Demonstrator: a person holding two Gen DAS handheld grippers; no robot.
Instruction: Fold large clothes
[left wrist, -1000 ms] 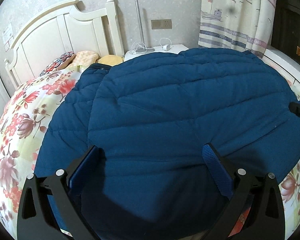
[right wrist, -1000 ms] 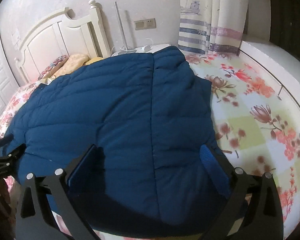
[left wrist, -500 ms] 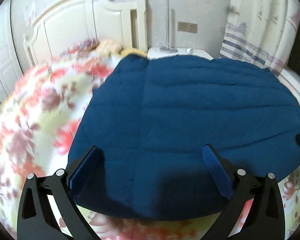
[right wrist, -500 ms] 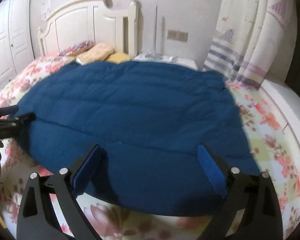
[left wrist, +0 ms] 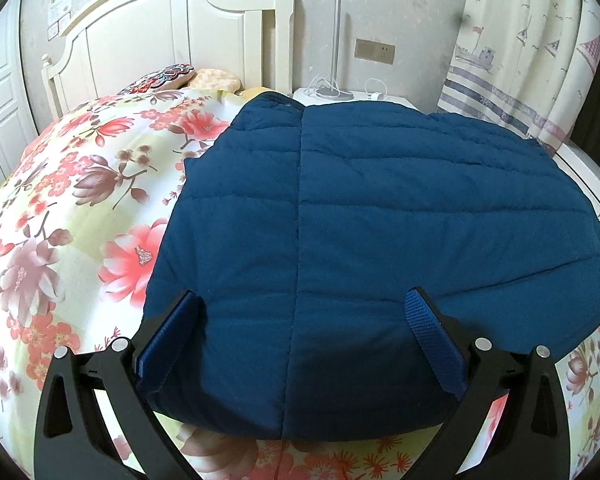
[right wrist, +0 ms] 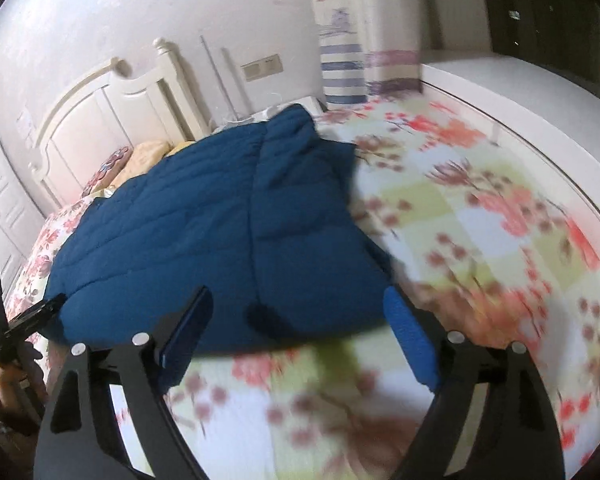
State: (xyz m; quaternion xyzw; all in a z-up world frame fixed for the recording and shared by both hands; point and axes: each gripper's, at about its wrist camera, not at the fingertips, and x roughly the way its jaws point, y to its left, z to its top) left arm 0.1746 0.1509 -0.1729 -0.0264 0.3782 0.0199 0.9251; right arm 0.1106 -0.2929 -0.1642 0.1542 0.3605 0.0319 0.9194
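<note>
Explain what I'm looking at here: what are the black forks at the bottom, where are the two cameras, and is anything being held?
There is no robot arm. A person holds a two-finger tool in each hand, and a fisheye camera on each looks forward along its blue-padded fingers. The left wrist view shows the left tool over the near edge of a blue quilted coat, spread on a bed with a floral bedspread. Its fingers stand wide apart, gripping nothing. The blurred right wrist view shows the right tool by the coat's near corner. Its jaws have just been closing a little but stand open, holding nothing. At that view's left edge, a hand holds the left tool.
</note>
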